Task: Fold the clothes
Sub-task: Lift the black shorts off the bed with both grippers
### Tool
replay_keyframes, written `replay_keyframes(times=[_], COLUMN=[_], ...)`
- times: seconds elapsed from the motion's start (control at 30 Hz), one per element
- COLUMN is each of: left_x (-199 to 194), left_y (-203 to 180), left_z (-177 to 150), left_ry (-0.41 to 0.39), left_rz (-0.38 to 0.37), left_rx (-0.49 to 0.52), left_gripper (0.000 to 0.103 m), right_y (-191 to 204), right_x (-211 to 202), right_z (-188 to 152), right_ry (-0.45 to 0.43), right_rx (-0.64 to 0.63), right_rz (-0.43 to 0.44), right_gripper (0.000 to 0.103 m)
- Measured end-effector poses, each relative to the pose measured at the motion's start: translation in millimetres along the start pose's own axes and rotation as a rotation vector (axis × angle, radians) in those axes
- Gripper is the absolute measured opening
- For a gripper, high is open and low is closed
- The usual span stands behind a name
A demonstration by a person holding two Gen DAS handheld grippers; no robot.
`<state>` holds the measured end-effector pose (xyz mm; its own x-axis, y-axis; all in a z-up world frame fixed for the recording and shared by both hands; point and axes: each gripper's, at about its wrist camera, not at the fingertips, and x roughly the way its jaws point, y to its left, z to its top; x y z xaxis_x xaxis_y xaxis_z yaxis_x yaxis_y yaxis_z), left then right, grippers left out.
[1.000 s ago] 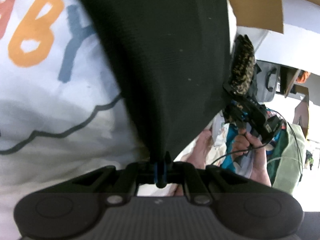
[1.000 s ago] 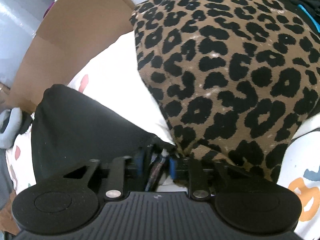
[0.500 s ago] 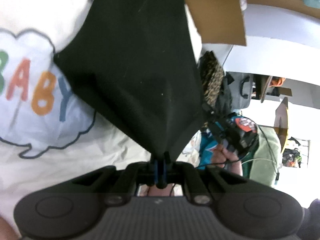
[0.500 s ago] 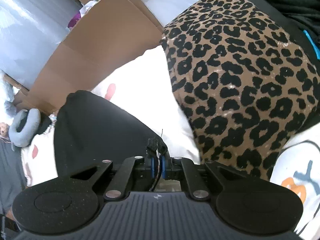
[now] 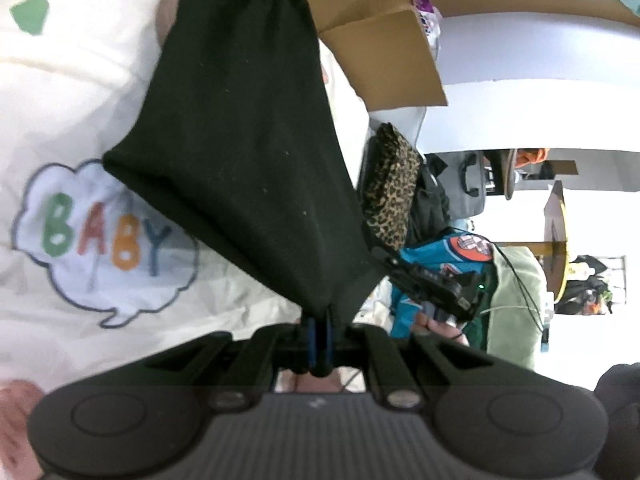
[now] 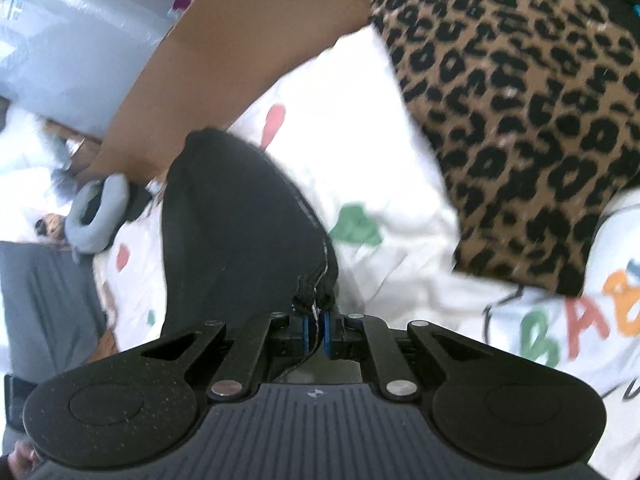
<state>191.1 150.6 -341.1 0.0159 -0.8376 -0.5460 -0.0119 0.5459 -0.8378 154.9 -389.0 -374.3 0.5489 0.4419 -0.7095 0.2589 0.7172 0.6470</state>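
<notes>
Sheet (image 5: 72, 92), white with a "BABY" cloud print, spreads at left. Black garment (image 5: 240, 128) hangs above it, one corner clenched in left gripper (image 5: 319, 334), another corner clenched in right gripper (image 6: 314, 326). Cardboard box (image 5: 384, 60) sits beyond. Leopard-print garment (image 6: 520, 120) lies folded on the sheet at right.

A leopard-print garment (image 6: 516, 112) and a cardboard box (image 6: 240, 52) crowd the white sheet (image 6: 360, 140).

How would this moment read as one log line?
left gripper: shut on black garment | right gripper: shut on black garment | below: BABY-print sheet
</notes>
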Motion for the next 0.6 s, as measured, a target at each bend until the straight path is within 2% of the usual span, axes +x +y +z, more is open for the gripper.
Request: replay_keyframes(times=[0.17, 0.27, 0.47, 0.6], left_x=[-15, -23, -44, -55], left_y=[6, 15, 35, 38], left_z=[1, 1, 0, 0], left_ry=[-0.015, -0.033, -0.056, -0.067], left_rz=[0.033, 0.027, 0.068, 0.073], left_rx=[-0.008, -0.037, -0.066, -0.059], left_gripper=[0.004, 0.004, 0.004, 0.004], right_y=[15, 24, 48, 58], right_x=[4, 8, 18, 23], right_z=[-6, -8, -8, -6], right_ry=[0.075, 0.126, 0.260, 0.335], right_rx=[-0.063, -0.100, -0.194, -0.209], right_rz=[0.048, 0.067, 0.120, 0.167], right_gripper=[0.005, 0.005, 0.005, 0.005])
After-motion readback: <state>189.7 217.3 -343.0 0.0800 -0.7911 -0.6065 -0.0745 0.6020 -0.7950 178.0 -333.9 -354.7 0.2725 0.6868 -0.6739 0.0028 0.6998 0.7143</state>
